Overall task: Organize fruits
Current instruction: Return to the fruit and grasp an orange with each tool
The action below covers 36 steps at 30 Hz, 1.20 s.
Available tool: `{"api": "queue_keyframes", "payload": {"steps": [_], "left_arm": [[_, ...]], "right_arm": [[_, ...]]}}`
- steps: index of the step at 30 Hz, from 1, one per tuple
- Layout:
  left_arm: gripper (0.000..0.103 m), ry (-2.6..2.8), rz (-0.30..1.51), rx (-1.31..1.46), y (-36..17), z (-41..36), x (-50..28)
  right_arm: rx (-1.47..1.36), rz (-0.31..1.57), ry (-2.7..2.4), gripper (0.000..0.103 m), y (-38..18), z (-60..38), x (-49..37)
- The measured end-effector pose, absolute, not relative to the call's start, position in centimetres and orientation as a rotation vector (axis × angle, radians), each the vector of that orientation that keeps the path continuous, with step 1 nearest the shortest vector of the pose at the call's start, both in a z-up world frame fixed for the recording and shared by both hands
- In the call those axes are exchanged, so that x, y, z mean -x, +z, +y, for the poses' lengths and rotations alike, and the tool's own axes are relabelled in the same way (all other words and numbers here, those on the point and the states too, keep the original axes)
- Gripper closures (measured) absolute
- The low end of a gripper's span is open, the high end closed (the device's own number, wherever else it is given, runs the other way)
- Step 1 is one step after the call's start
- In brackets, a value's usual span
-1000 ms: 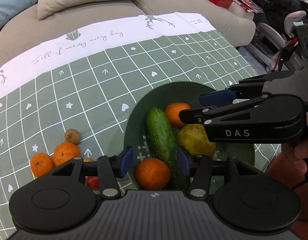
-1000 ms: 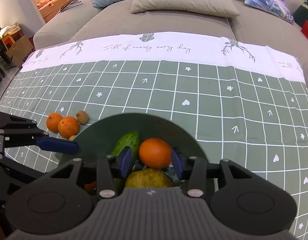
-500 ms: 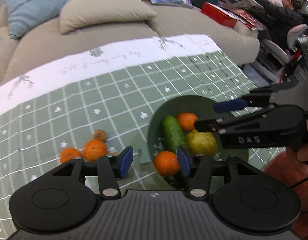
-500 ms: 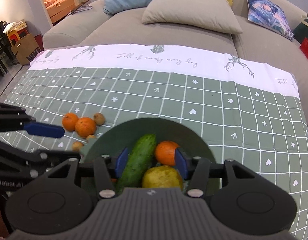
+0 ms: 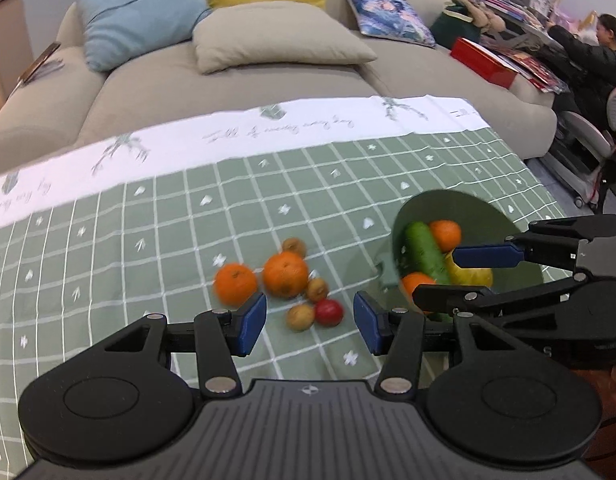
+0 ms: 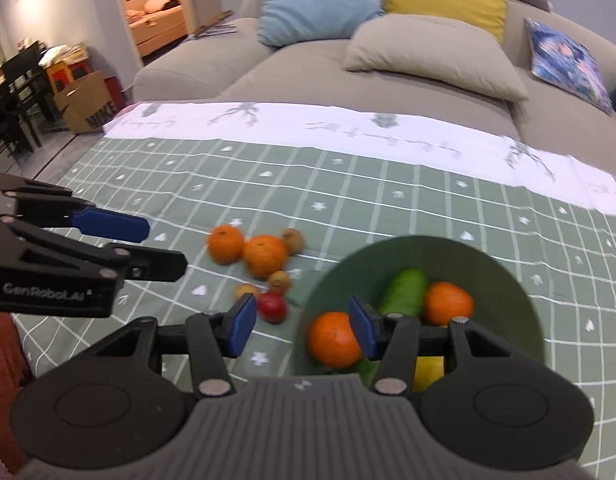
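Fruits [image 5: 285,274] loose on cloth [image 5: 148,240], rest in green bowl [image 6: 508,280].
Both views pulled back since earlier; cucumber [image 6: 404,291] points away toward sofa [image 6: 308,72]. Left tongs [image 5: 310,322] and right tongs [image 6: 302,324] apart, empty.

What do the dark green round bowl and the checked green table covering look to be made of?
Dark green round bowl: probably matte plastic or glazed ceramic; smooth, even colour, no glare, so uncertain. Checked green table covering: looks like printed fabric; lies soft and flat, with printed grid, lettering and white border.
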<state>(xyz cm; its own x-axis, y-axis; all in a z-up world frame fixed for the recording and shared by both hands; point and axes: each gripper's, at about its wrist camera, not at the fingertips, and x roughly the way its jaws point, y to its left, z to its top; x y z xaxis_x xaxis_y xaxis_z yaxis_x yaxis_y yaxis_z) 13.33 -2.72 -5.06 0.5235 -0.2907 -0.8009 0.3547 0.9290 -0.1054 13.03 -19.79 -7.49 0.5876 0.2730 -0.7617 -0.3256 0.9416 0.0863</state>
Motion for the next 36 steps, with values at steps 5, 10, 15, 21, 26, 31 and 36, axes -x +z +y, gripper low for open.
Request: {"api": "queue_keyframes", "payload": {"steps": [5, 10, 15, 21, 26, 31, 36], "left_arm": [[0.044, -0.361, 0.959, -0.06, -6.0, -1.2, -13.2], [0.044, -0.35, 0.944, -0.05, -6.6, 0.1, -13.9], [0.044, -0.34, 0.952, -0.043, -7.4, 0.9, -15.5], [0.047, -0.339, 1.001, -0.034, -9.4, 1.5, -17.9], [0.047, -0.339, 1.058, 0.008, -11.6, 2.3, -20.0], [0.047, -0.369, 1.061, -0.056, -12.6, 1.8, -21.2], [0.047, -0.385, 1.103, -0.071, -13.6, 1.1, -23.1]], "right_arm": [[0.145, 0.864, 0.418, 0.058, -7.9, -17.4, -12.9], [0.199, 0.855, 0.467, 0.059, -7.9, -16.0, -14.2], [0.209, 0.869, 0.493, 0.059, -8.3, -15.1, -16.3], [0.257, 0.924, 0.506, 0.059, -10.1, -13.2, -19.4], [0.274, 0.983, 0.525, 0.059, -12.1, -12.3, -21.7], [0.296, 1.037, 0.553, 0.059, -14.0, -11.6, -23.7], [0.304, 1.067, 0.561, 0.059, -15.2, -11.3, -24.8]]}}
